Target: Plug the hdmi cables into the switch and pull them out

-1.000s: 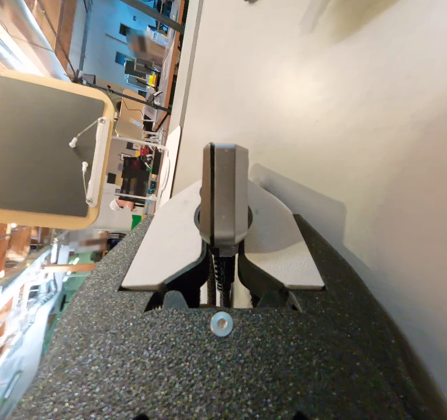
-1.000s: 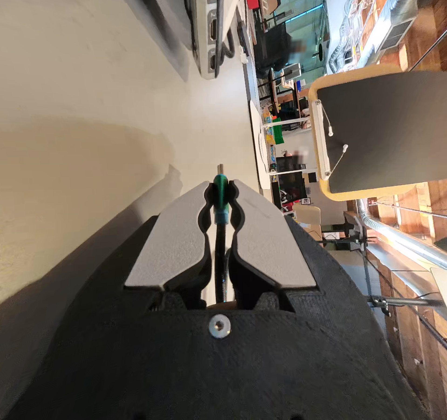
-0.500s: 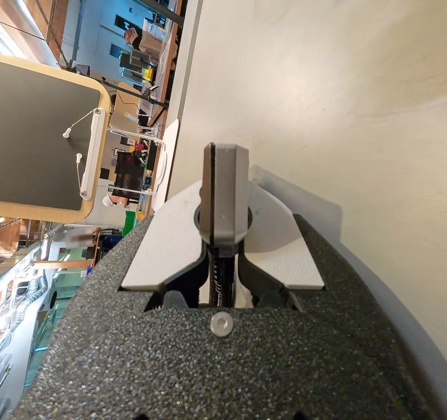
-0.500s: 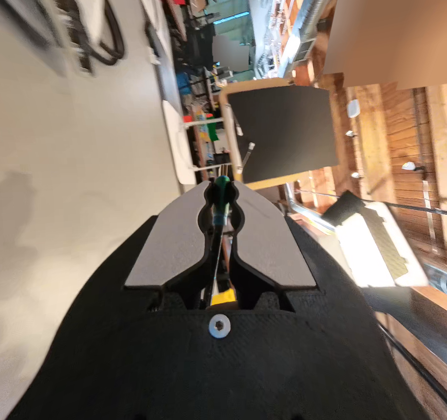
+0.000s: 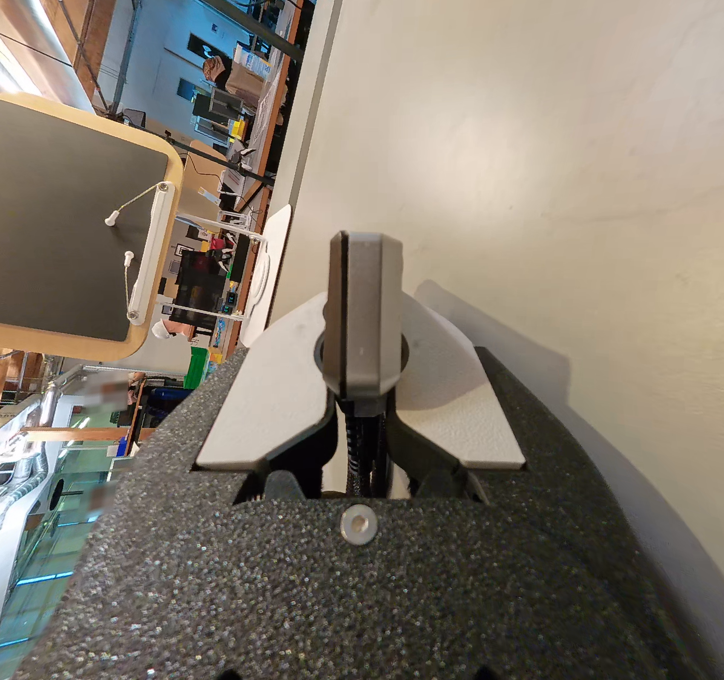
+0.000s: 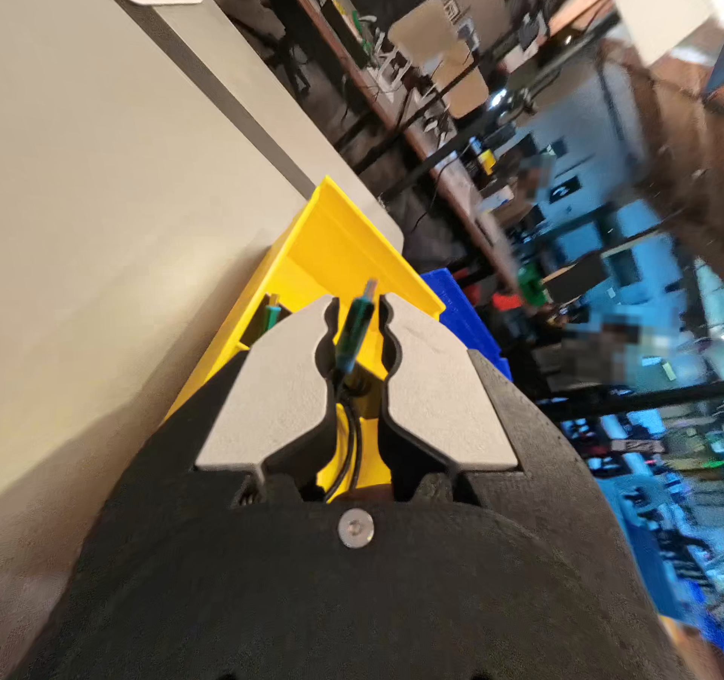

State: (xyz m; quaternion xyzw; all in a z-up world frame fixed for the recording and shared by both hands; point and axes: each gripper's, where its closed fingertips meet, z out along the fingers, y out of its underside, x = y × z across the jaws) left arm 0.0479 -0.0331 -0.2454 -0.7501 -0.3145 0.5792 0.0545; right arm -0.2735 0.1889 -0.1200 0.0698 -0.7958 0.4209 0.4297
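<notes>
In the left wrist view my left gripper [image 5: 364, 303] is shut on a grey HDMI plug [image 5: 370, 316]. The plug stands out past the fingertips and its braided black cable [image 5: 354, 442] runs back between the fingers, above the cream table [image 5: 509, 152]. In the right wrist view my right gripper [image 6: 358, 301] is open. A green HDMI plug [image 6: 352, 338] lies tilted and loose in the gap, with its black cable [image 6: 348, 438] trailing down over a yellow bin [image 6: 344, 238]. A second green plug [image 6: 271, 314] sits in that bin. The switch is out of view.
The yellow bin stands at the table's edge [image 6: 235, 113], with a blue bin [image 6: 462, 316] beside it. A white flat pad [image 5: 274, 254] lies at the far table edge. A black board with a wooden frame [image 5: 58, 211] stands beyond, among workshop benches. The left gripper's tips are roughly 40 cm from the right gripper's.
My right gripper swung away from the switch to over the yellow bin and opened, so the green plug is loose. My left gripper kept its hold on the grey plug and shifted slightly.
</notes>
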